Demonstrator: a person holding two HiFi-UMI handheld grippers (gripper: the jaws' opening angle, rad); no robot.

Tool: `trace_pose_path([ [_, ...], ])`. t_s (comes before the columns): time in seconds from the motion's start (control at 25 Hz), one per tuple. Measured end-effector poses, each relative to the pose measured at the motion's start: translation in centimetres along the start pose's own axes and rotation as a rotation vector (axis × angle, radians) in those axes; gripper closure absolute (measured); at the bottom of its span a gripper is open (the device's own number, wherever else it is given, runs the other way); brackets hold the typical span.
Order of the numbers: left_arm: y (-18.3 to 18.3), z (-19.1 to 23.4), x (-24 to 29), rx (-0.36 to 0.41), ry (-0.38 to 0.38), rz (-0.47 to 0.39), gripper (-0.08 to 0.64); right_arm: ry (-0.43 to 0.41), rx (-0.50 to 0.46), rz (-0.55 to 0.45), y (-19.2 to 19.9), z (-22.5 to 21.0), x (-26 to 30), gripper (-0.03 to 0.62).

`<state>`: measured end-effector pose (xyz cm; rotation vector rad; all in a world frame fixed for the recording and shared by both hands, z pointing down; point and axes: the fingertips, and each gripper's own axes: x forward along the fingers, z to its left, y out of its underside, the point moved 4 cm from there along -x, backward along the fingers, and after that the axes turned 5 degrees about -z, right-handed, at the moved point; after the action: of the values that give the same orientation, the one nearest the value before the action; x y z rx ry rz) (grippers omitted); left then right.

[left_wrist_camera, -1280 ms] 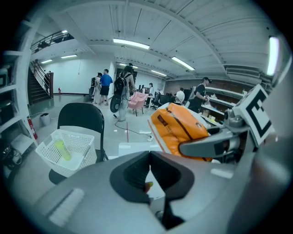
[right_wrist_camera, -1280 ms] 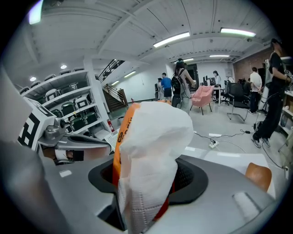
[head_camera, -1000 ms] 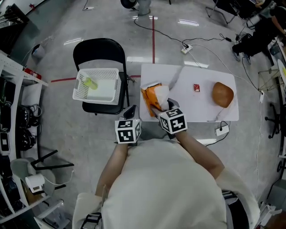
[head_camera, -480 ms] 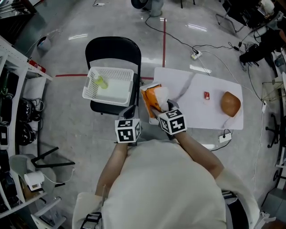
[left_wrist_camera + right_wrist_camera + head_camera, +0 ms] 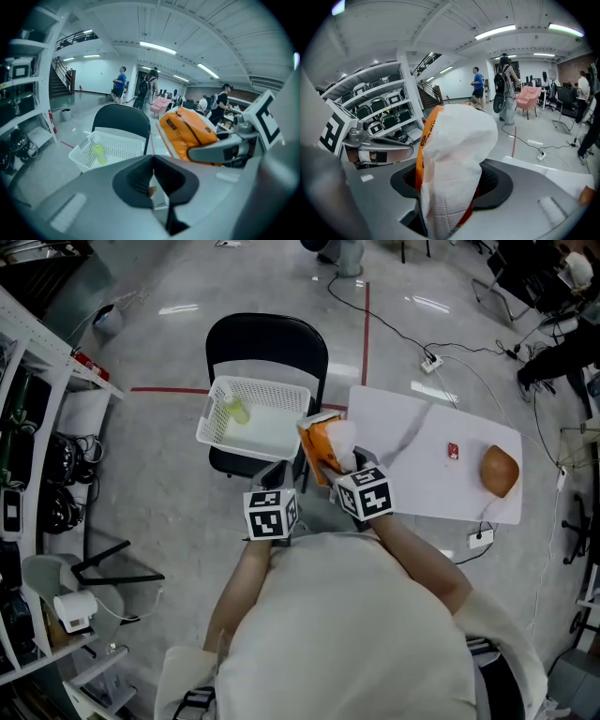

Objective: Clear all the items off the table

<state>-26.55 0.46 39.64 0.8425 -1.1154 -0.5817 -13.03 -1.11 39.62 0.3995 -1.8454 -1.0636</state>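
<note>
Between the jaws of the right gripper [image 5: 451,190] sits a soft orange-and-white plastic-wrapped pack [image 5: 454,136]. It is clamped at its lower end, with the jaws set fairly wide around it. The pack is held in the air by the table's left edge, just beside the white perforated plastic basket [image 5: 217,424] on the black folding chair [image 5: 267,334]. The left gripper [image 5: 152,180] is closed on nothing, alongside. The basket has a yellow-green bottle [image 5: 236,411] in it. On the white table [image 5: 412,488] lie a small red packet [image 5: 454,451] and a brown rounded lump [image 5: 500,471], well apart from both grippers.

Step looks like carry-to-basket. The wrap is soft and may slip, so grip firm. Get the pack fully over the basket's open middle, clear of the bottle, and lower it before letting go.

Hard to tell:
- How deep the pads bite; the pack's underside is hidden.
- What the brown lump is.
- The red packet's print, which is too small.
- The left fingertips in the head view, mostly covered by the marker cube.
</note>
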Motion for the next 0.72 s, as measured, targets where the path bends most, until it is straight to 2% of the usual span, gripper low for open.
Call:
trace_pose_path([
  [0.72, 1.2, 8.4, -3.2, -0.019, -0.071, 0.027, 0.551, -0.084, -0.030, 0.041, -1.5, 7.8, 6.1, 0.321],
])
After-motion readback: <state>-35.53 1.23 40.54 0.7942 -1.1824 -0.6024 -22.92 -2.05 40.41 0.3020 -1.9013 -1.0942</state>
